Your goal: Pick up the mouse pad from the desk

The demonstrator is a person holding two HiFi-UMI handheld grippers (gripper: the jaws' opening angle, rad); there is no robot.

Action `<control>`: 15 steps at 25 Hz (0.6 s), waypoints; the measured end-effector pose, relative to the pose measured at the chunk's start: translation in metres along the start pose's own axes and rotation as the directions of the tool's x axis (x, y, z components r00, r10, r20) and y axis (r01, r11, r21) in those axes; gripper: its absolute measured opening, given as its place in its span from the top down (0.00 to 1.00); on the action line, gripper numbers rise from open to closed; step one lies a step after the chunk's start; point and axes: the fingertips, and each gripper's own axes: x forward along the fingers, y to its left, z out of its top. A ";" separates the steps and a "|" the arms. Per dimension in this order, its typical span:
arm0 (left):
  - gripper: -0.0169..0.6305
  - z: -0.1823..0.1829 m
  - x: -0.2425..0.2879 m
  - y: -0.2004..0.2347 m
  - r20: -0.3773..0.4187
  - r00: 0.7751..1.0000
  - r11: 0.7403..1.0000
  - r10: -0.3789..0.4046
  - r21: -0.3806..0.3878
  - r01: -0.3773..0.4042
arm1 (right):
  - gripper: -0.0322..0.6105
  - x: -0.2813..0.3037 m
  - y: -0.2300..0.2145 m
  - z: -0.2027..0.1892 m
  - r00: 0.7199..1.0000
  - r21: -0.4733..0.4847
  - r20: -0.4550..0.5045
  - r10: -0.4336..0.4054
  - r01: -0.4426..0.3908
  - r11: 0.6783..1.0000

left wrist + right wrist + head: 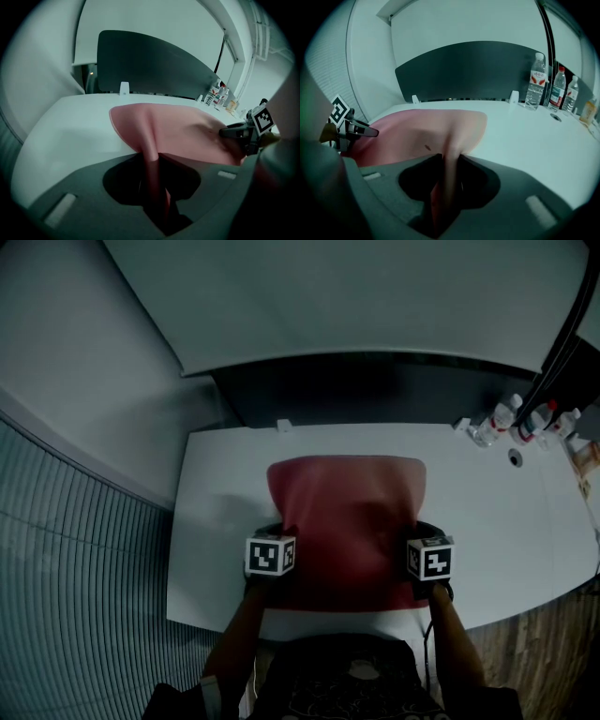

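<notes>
Head view, looking steeply down: long white desk (216,512) beside a pale wall, with a low dark panel (375,390) standing along its far edge. Spread across the middle of the desk, a red mouse pad (347,507), far part lying flat, near edge raised at both near corners. Reaching in from the bottom edge, two forearms (239,634), one to each corner. At the near left corner, left gripper (152,157), jaws pressed together on an upright fold of the pad, plain in the left gripper view. At the near right corner, right gripper (449,161), likewise pinching a fold of the pad between its jaws. Well apart from the pad, at the far right end of the desk, three clear water bottles (536,79) with red labels, upright near the panel.
</notes>
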 end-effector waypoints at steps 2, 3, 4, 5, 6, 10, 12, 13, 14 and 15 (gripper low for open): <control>0.84 0.000 0.000 -0.001 0.000 1.000 1.000 0.002 0.013 -0.002 | 0.79 -0.001 0.003 0.000 1.000 0.004 -0.001 0.017 -0.017 1.000; 0.84 0.000 0.000 -0.002 0.002 1.000 1.000 0.003 0.016 -0.003 | 0.80 -0.002 0.004 0.001 1.000 0.006 0.001 0.026 -0.026 1.000; 0.85 0.000 -0.001 -0.002 0.003 1.000 1.000 0.003 0.018 -0.003 | 0.81 -0.002 0.005 0.001 0.999 0.008 0.003 0.033 -0.033 0.999; 0.85 0.000 0.000 -0.003 0.004 1.000 1.000 0.002 0.019 -0.002 | 0.82 -0.003 0.006 0.001 0.999 0.011 0.003 0.038 -0.039 0.999; 0.86 -0.001 0.000 -0.004 0.005 1.000 1.000 0.001 0.020 -0.002 | 0.83 -0.003 0.007 0.002 0.999 0.014 0.005 0.045 -0.045 0.999; 0.88 0.000 0.001 -0.004 0.011 1.000 1.000 0.001 0.025 -0.001 | 0.85 -0.002 0.009 0.004 0.998 0.011 0.011 0.058 -0.058 0.998; 0.88 0.001 0.000 -0.004 0.015 1.000 0.999 0.010 0.037 -0.011 | 0.85 -0.002 0.009 0.004 0.998 0.014 0.010 0.062 -0.062 0.998; 0.88 0.001 0.000 -0.004 0.017 1.000 0.999 0.015 0.044 -0.016 | 0.85 -0.002 0.009 0.003 0.998 0.014 0.010 0.063 -0.063 0.998; 0.88 0.001 -0.001 -0.005 0.018 1.000 0.999 0.018 0.048 -0.019 | 0.85 -0.003 0.009 0.003 0.998 0.015 0.010 0.064 -0.064 0.998; 0.88 0.001 -0.001 -0.005 0.019 1.000 0.999 0.018 0.048 -0.019 | 0.86 -0.004 0.010 0.002 0.998 0.017 0.008 0.064 -0.064 0.998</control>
